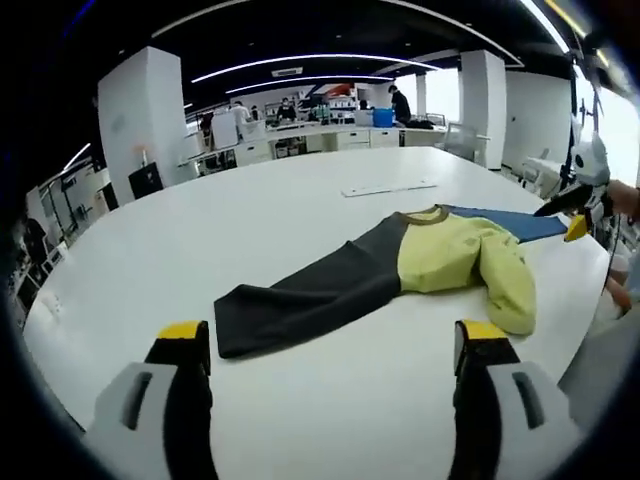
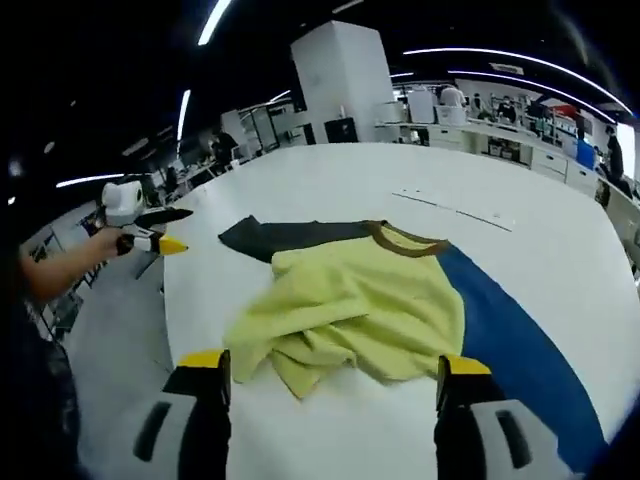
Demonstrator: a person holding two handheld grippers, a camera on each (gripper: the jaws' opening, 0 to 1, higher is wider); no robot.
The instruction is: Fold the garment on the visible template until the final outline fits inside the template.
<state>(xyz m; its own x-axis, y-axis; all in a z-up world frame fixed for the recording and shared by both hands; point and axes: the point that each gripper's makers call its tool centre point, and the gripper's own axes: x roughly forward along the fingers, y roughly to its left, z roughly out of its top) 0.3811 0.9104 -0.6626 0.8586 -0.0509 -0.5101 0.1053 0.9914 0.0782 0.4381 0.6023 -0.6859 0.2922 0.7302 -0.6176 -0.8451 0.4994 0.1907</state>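
A colour-block garment [image 1: 440,255] lies on the white table [image 1: 280,210]. Its dark grey part [image 1: 310,295] stretches towards me, its blue part [image 1: 510,222] lies flat at the far right, and the yellow middle is bunched. My left gripper [image 1: 332,335] is open above bare table, short of the grey end. In the right gripper view the rumpled yellow cloth [image 2: 350,300] with a brown collar [image 2: 405,238] lies just ahead of my open right gripper [image 2: 333,365], with the blue part [image 2: 510,330] to its right. Neither gripper touches the cloth.
A thin flat white strip [image 1: 390,188] lies on the table beyond the garment, also seen as a white strip [image 2: 455,208]. The right gripper [image 1: 578,225] comes in at the table's right edge. A hand holds the left gripper [image 2: 150,240]. White pillars, desks and people stand far behind.
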